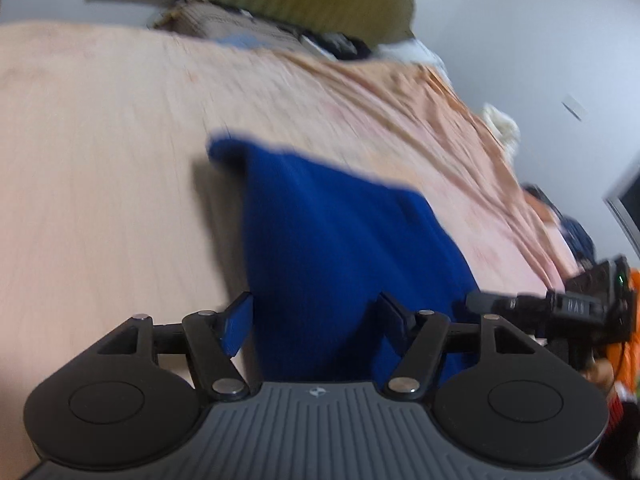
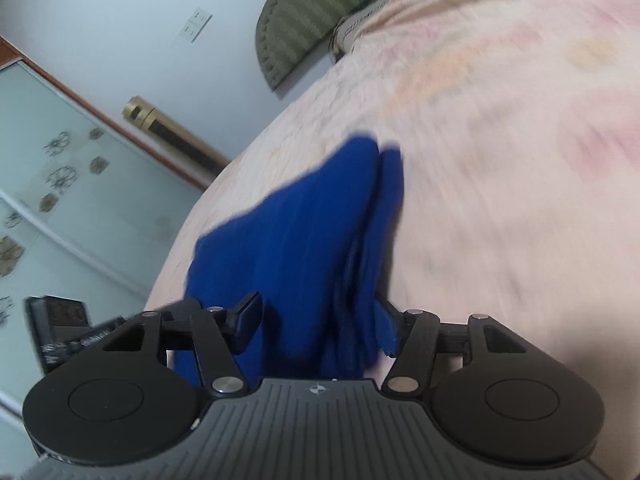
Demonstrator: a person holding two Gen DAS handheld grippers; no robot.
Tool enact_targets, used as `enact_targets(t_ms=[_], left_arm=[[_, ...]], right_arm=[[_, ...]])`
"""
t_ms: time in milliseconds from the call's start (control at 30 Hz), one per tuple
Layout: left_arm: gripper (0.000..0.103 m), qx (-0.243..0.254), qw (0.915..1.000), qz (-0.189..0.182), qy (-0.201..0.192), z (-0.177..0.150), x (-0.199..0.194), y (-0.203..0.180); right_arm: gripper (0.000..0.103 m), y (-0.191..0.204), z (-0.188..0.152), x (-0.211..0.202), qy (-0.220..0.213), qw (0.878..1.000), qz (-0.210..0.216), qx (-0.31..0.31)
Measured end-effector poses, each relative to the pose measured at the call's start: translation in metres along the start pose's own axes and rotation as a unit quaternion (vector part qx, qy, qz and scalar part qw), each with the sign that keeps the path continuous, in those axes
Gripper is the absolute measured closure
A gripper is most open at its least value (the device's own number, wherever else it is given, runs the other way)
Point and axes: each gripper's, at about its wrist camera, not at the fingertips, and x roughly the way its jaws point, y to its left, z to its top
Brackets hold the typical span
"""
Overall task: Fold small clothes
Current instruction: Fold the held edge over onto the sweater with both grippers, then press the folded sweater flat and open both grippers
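Blue garment, one, on pink bedspread; left gripper, right gripper both agape, gripping nothing.

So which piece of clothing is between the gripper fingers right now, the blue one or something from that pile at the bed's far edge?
The blue garment, spread on the pink bedspread; it lies between both grippers' open fingers. The dark clothes sit far off at the edge.

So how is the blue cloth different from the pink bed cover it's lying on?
The blue cloth is small, dark and plain; the pink bed cover is huge, pale and faintly patterned. The blue cloth is bunched with a deep fold down it in the right wrist view, while the pink bed cover lies mostly flat, wrinkled only at its far side. Both are soft fabric.
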Motion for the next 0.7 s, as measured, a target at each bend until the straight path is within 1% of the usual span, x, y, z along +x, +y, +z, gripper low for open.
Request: enact_targets(t_ms=[67, 133, 167, 200, 233, 267, 300, 333, 367, 400, 500, 533, 567, 633, 700], left_arm=[[0.032, -0.008, 1.0, -0.002, 0.003, -0.022, -0.01, -0.004], [0.032, -0.024, 0.9994, -0.024, 0.007, -0.04, -0.015, -0.004], [0.033, -0.027, 0.9992, -0.028, -0.001, -0.045, -0.019, -0.006], [0.034, -0.028, 0.999, -0.034, -0.001, -0.049, -0.02, -0.008], [0.045, -0.026, 0.9989, -0.038, -0.002, -0.052, -0.021, -0.009], [0.071, -0.027, 0.999, -0.037, 0.001, -0.053, -0.021, -0.01], [0.077, -0.029, 0.9991, -0.029, 0.006, -0.053, -0.021, -0.009], [0.086, -0.038, 0.9989, -0.026, 0.008, -0.053, -0.022, -0.005], [0.09, -0.05, 0.9983, -0.031, 0.007, -0.052, -0.024, -0.002], [0.091, -0.058, 0.9977, -0.035, 0.002, -0.051, -0.03, 0.001], [0.091, -0.042, 0.9987, -0.017, -0.024, -0.051, -0.055, -0.001], [0.091, -0.037, 0.9989, -0.019, -0.023, -0.052, -0.06, -0.002], [0.091, -0.035, 0.9991, -0.019, -0.015, -0.054, -0.061, -0.002], [0.091, -0.024, 0.9997, 0.01, 0.002, -0.059, -0.054, -0.007], [0.088, -0.001, 0.9992, 0.04, 0.0, -0.064, -0.056, -0.018]], right_arm=[[0.037, 0.0, -0.019, -0.016, 0.007, 1.0, 0.018, 0.003], [0.037, 0.003, -0.033, -0.023, 0.014, 0.999, 0.036, 0.005], [0.036, 0.006, -0.038, -0.024, 0.014, 0.999, 0.04, 0.0], [0.041, 0.01, -0.042, -0.022, 0.016, 0.999, 0.043, -0.007], [0.042, 0.013, -0.044, -0.021, 0.016, 0.999, 0.038, -0.012], [0.057, 0.016, -0.043, -0.018, 0.019, 0.999, 0.031, -0.01], [0.08, 0.016, -0.042, -0.012, 0.029, 0.999, 0.028, 0.0], [0.087, 0.018, -0.042, -0.006, 0.033, 0.999, 0.022, 0.008], [0.086, 0.019, -0.043, -0.006, 0.032, 0.999, 0.017, 0.01], [0.086, 0.022, -0.046, -0.008, 0.028, 0.999, 0.019, 0.012], [0.087, 0.035, -0.054, -0.018, 0.017, 0.998, 0.06, 0.019], [0.087, 0.039, -0.058, -0.02, 0.019, 0.998, 0.057, 0.013], [0.087, 0.042, -0.061, -0.019, 0.023, 0.999, 0.041, 0.004], [0.086, 0.042, -0.066, -0.014, 0.034, 0.999, -0.014, -0.012], [0.082, 0.043, -0.068, -0.019, 0.023, 0.999, -0.032, -0.007]])
